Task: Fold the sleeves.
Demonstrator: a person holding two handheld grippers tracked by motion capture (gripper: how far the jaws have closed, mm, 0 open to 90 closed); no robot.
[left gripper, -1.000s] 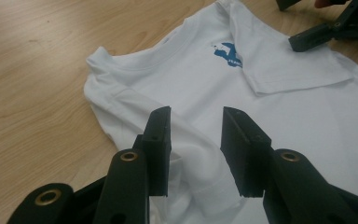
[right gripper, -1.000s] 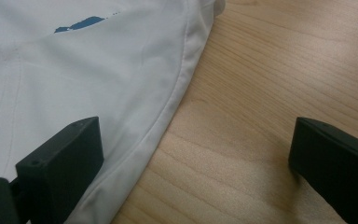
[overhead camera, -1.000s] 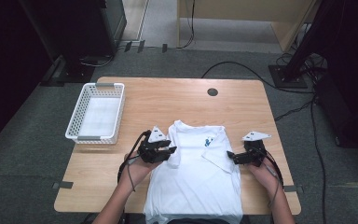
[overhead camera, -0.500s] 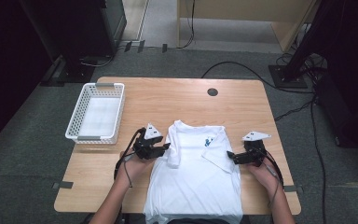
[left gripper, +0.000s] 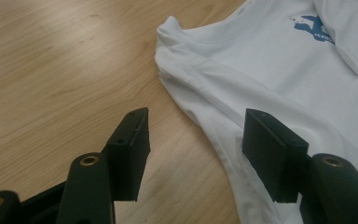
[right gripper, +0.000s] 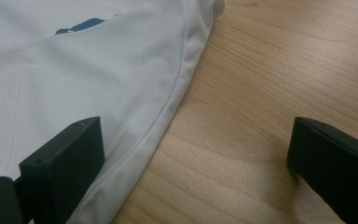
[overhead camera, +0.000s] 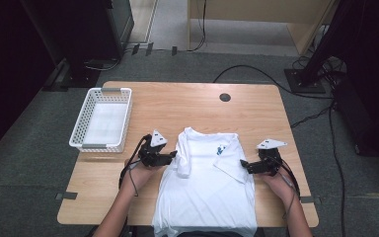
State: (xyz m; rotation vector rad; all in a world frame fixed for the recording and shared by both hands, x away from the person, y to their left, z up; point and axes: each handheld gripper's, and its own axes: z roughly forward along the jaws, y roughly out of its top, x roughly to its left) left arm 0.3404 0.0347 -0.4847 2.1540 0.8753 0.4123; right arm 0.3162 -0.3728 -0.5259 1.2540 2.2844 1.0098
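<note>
A white short-sleeved cotton T-shirt with a small blue chest print (overhead camera: 207, 187) lies flat in the lower middle of the high view, its collar toward the top of the frame and its hem running off the near table edge, so its long axis runs from top to bottom of the picture. Both sleeves are folded in over the body.

The left gripper (overhead camera: 173, 156) sits just beside the shirt's left edge at shoulder height, jaws pointing right toward the folded sleeve. Its jaws have just been opening; in the left gripper view they stand spread (left gripper: 193, 154), one over bare wood, the other above the cloth edge, pressing on nothing. The right gripper (overhead camera: 243, 164) waits at the opposite edge, pointing left; in the right gripper view its jaws are wide apart (right gripper: 193, 165), straddling the hem seam without pinching it.

Each gripper is equally close to its own side, so the next fold likely calls for both.

The light wooden table (overhead camera: 187, 106) is bare at the top; a white perforated plastic basket (overhead camera: 102, 119) stands at upper left. Grey carpet, cables and dark equipment surround the table.
</note>
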